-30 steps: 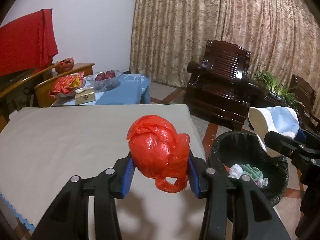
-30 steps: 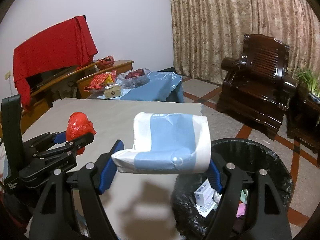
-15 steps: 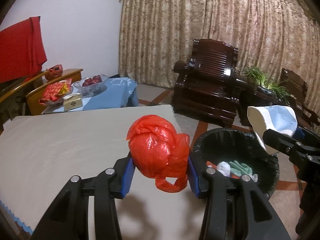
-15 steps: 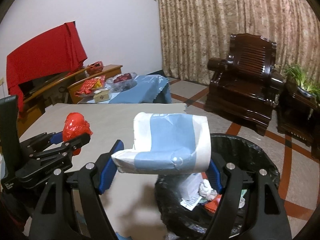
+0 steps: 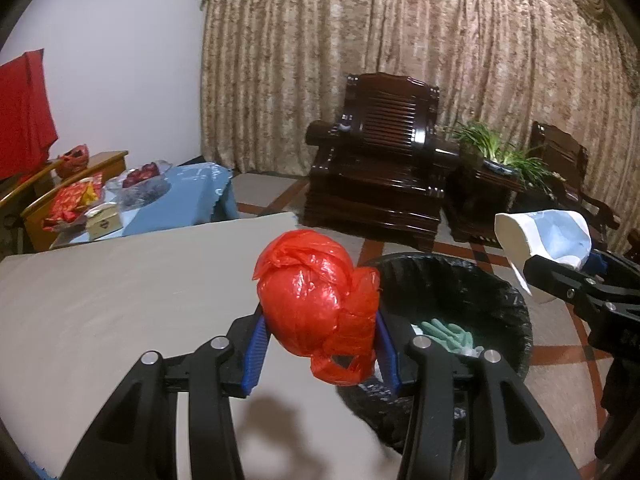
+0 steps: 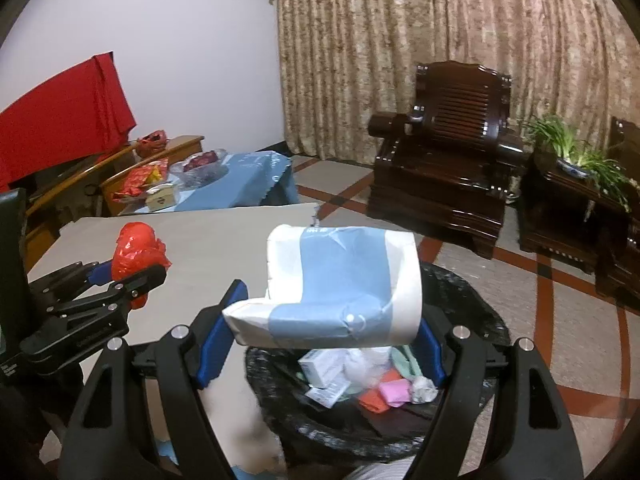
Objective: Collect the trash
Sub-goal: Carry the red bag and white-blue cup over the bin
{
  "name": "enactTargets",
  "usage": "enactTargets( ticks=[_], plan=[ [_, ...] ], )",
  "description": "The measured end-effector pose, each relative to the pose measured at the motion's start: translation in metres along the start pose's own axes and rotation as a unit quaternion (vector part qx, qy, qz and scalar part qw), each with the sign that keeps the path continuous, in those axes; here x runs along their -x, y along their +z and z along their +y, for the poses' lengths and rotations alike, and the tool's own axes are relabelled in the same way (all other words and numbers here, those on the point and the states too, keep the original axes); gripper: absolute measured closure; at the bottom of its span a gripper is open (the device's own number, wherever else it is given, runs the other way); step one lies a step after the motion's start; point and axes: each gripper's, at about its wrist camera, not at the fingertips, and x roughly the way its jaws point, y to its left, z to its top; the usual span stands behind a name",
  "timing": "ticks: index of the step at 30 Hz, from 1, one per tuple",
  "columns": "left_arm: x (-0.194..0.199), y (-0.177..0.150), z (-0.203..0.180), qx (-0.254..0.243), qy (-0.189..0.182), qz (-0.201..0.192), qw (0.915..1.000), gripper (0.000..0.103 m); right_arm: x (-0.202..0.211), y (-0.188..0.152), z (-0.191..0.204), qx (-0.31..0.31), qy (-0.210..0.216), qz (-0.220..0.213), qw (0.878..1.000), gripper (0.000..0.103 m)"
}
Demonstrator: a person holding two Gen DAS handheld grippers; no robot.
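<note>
Knotted glossy red bag (image 5: 316, 304) between left fingers (image 5: 256, 344); creased blue-white packet (image 6: 340, 288) between right fingers (image 6: 216, 340)

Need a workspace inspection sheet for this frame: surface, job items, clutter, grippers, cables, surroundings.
Surface: beige-covered table, bare where visible.
Job's things: red plastic bag and blue-white package, both held; black-lined trash bin beside the table, already holding scraps.
Clutter: nothing seen on the table.
Grippers: left gripper shut on the red plastic bag at the table edge; right gripper shut on the blue-white package over the bin.
Cables: nothing seen.
Surroundings: dark wooden armchair, curtain, potted plant, side table with blue cloth.
</note>
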Motion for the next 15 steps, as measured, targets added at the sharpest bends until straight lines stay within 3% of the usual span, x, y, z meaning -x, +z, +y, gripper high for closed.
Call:
enactTargets(
  ticks=[15],
  plan=[
    [-0.042,0.0,-0.047,-0.032,-0.045,0.008,0.9984,0.057,-0.014,-0.022,-0.054,-0.028,-0.06,0.017,0.998,0.03]
  ],
)
